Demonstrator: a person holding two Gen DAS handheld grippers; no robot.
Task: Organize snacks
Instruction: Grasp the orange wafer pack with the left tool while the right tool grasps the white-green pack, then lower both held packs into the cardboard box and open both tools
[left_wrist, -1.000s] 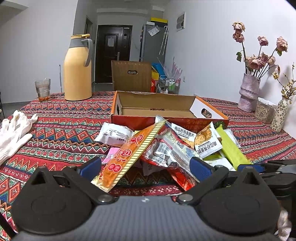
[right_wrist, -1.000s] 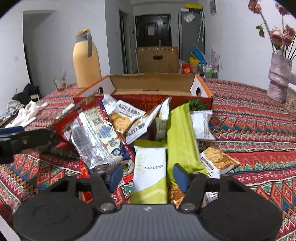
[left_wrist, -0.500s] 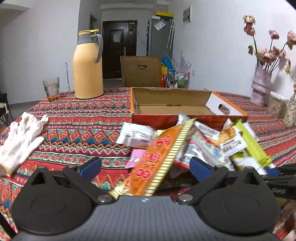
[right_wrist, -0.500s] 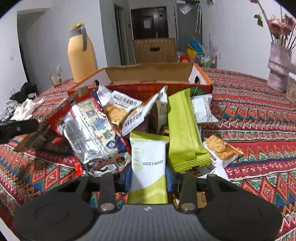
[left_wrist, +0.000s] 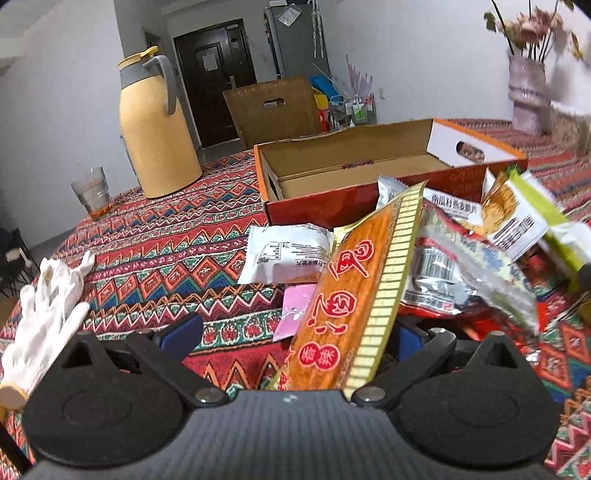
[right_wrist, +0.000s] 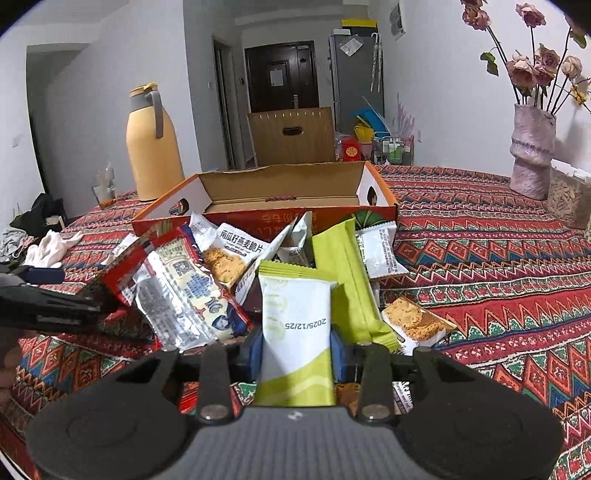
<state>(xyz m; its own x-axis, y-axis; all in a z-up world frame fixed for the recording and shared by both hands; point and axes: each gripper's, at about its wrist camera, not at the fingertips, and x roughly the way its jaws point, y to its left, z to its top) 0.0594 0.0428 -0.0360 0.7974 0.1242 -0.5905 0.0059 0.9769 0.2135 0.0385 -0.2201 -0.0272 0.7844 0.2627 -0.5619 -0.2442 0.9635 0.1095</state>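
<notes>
A pile of snack packets lies on the patterned tablecloth in front of an open orange cardboard box. My left gripper is open; a long orange packet with red characters lies between its blue pads, untouched by the left pad. My right gripper is shut on a white and green packet and holds it upright above the pile. A long green packet, a red and silver packet and oat-crisp packets lie around it.
A yellow thermos jug and a glass stand at the back left. White gloves lie at the left edge. A vase of dried flowers and a jar stand at the right. A chair is behind the table.
My right gripper closed on the white and green packet and lifted it. My left gripper moved forward and tilted, so the orange packet now lies between its pads.
</notes>
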